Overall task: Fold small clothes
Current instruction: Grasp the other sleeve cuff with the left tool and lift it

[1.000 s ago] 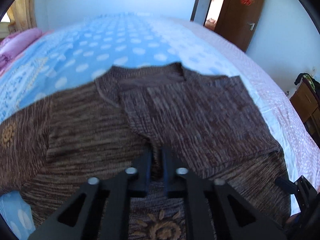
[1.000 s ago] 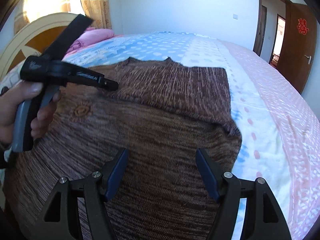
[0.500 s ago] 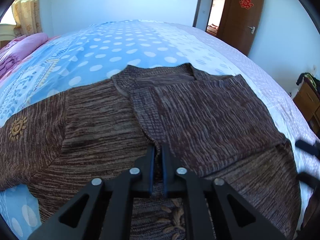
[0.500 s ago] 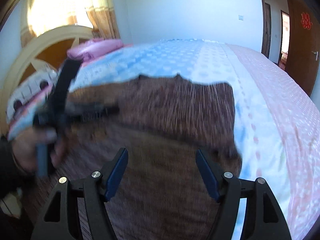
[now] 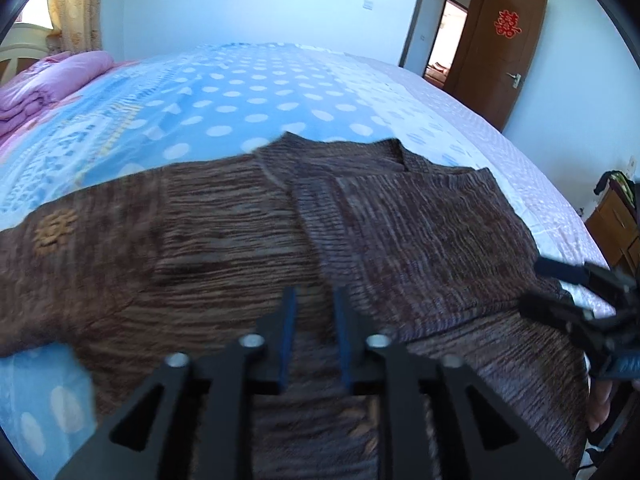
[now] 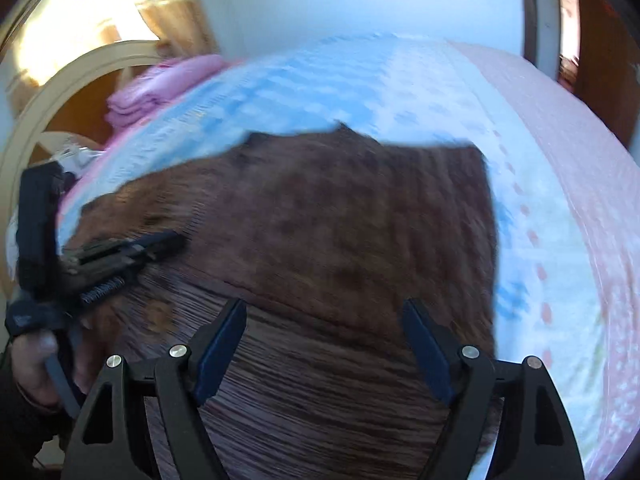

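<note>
A brown knitted sweater (image 5: 224, 232) lies flat on the bed, its right sleeve folded across the chest (image 5: 420, 240). It also shows in the right wrist view (image 6: 340, 216), blurred. My left gripper (image 5: 314, 300) hovers just above the sweater's middle, its jaws a small gap apart with nothing between them. It shows from the side in the right wrist view (image 6: 176, 240). My right gripper (image 6: 324, 312) is wide open and empty above the sweater's lower right part, and shows at the right edge of the left wrist view (image 5: 536, 284).
The bed has a blue dotted cover (image 5: 240, 92) with a pink band on the right (image 6: 580, 160). Folded pink bedding (image 5: 48, 80) lies by the headboard (image 6: 60, 92). A brown door (image 5: 504, 52) and a wooden cabinet (image 5: 612, 232) stand to the right.
My left gripper's jaws have parted from shut to a small gap, letting go of the folded sleeve. The right gripper has swung and moved nearer, still wide open.
</note>
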`<state>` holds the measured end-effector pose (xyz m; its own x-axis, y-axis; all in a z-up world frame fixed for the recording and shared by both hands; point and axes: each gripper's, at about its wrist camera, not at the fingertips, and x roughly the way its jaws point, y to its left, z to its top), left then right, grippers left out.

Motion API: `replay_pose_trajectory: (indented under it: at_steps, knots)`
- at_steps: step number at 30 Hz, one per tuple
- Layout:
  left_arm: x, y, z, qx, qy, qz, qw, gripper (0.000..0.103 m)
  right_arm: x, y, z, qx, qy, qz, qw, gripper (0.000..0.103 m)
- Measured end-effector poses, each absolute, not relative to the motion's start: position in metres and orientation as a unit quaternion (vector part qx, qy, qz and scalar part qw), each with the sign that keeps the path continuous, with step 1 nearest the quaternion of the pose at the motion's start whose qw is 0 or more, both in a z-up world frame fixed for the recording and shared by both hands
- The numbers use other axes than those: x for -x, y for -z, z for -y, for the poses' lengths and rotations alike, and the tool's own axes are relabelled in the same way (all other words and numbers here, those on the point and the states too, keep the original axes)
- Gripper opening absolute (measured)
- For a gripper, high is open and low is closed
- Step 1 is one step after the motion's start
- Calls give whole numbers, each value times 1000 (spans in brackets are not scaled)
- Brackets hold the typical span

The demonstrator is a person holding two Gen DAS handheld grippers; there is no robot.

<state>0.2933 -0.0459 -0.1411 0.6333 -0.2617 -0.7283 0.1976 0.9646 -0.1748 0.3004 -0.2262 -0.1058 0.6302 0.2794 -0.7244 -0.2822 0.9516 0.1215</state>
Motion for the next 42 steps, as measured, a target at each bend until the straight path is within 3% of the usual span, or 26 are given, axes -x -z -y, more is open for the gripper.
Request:
replay_pose_trajectory:
  at_steps: [3,6,9,15,18,24,29,35,40,41,42]
  knots:
    - [-275,128,24,40,114,-388,914,56,-319,109,203,-5,-185,-403,897,80]
    - [-258,116,-5,23,88,-369,925,66,-336,130,176,1,-207,-436,876,80]
    - [-251,114,-39,14,57,-369,927,67,-324,136,145,65,-207,-414,884,82]
    - [-246,123,-121,6,-46,-383,923,68,-306,118,135,87,-215,-368,900,82]
    - [-244,128,-164,21,-95,-388,916,68,-312,138,130,70,-249,-412,874,82]
    - [-232,139,-237,66,-175,-398,898,75,-303,146,113,131,-225,-394,881,82]
    - [-232,150,-264,168,-157,-405,885,75,-305,147,111,130,-222,-393,883,83]
    - [-250,155,-256,174,-155,-404,885,75,-302,147,111,132,-219,-388,886,83]
    - [-265,161,-247,166,-143,-411,885,64,-301,147,111,133,-217,-385,887,83]
    - [-266,161,-248,172,-136,-410,885,44,-301,147,111,134,-216,-384,887,83]
    - [-266,161,-253,209,-104,-397,888,8,-301,147,111,135,-216,-384,888,83]
